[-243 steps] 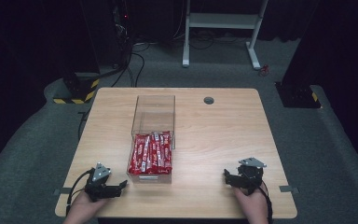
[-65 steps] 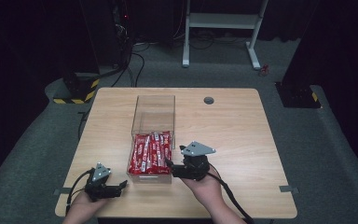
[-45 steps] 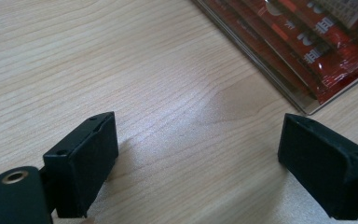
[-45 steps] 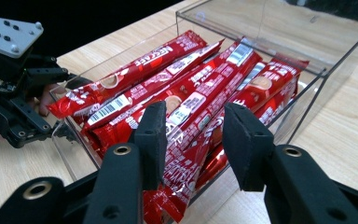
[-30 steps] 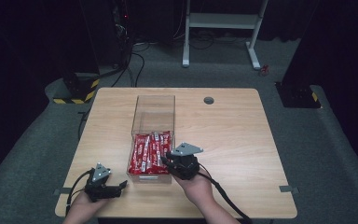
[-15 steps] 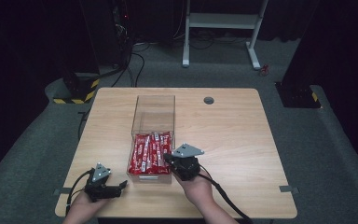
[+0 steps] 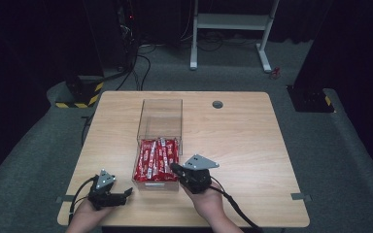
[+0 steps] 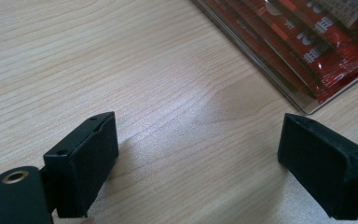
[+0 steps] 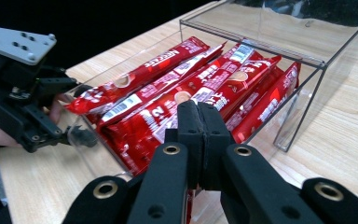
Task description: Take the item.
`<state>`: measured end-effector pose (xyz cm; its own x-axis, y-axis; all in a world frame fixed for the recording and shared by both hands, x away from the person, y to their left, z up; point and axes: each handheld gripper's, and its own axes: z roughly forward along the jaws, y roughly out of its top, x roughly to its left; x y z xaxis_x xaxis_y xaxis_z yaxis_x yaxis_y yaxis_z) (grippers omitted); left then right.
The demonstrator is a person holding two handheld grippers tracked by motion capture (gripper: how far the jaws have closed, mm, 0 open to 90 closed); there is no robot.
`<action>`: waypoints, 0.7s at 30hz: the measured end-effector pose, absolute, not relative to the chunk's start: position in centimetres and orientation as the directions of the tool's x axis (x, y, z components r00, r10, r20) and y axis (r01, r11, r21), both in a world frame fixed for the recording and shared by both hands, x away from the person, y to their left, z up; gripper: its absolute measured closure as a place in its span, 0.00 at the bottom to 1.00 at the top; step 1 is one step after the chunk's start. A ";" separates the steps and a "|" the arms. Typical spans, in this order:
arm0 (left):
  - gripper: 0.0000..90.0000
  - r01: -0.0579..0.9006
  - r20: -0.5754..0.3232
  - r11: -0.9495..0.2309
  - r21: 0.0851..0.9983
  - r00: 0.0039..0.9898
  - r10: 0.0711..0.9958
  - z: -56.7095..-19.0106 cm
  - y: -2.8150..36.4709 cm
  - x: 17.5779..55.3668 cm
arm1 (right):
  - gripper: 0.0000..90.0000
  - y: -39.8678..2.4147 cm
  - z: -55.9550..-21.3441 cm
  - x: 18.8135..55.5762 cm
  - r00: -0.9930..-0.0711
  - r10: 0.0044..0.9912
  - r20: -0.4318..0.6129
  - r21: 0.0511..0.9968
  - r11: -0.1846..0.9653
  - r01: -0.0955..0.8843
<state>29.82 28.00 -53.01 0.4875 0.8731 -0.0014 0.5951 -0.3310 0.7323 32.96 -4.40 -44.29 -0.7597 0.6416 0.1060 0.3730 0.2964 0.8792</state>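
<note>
A clear plastic box lies on the wooden table, its near half packed with several red snack bars. My right gripper reaches in from the box's right side. Its tip rests over the bars. In the right gripper view the jaws are pressed together above the red wrappers, with nothing visible between the pads. My left gripper rests near the table's front left edge. Its jaws stand wide apart over bare wood, with the corner of the bars at the upper right.
A small round hole sits in the table's far edge. The far half of the box holds nothing. Behind the table stand a white desk frame and a black base with yellow-black stripes on grey carpet.
My right gripper has come from the table's front right edge to the right side of the box and edged slightly left onto the bars. The left gripper has stayed put.
</note>
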 end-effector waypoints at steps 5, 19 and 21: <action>0.14 0.595 -0.001 -0.329 0.733 0.485 0.875 -53.0 28.0 29.8 | 1.00 -4.8 -44.0 32.5 -0.761 0.642 0.094 0.889 0.290 0.354; 0.14 0.596 -0.002 -0.329 0.733 0.486 0.874 -53.0 28.0 29.8 | 1.00 -5.2 -44.4 32.6 -0.765 0.633 0.120 0.888 0.276 0.368; 0.14 0.595 -0.002 -0.329 0.733 0.485 0.874 -53.0 28.0 29.8 | 1.00 -5.2 -44.4 32.7 -0.765 0.633 0.120 0.888 0.275 0.367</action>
<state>29.81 27.99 -53.01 0.4853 0.8744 -0.0017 0.5951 -0.3288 0.7333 32.65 -5.21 -44.40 -0.7648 0.6329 0.1201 0.3673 0.2753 0.8884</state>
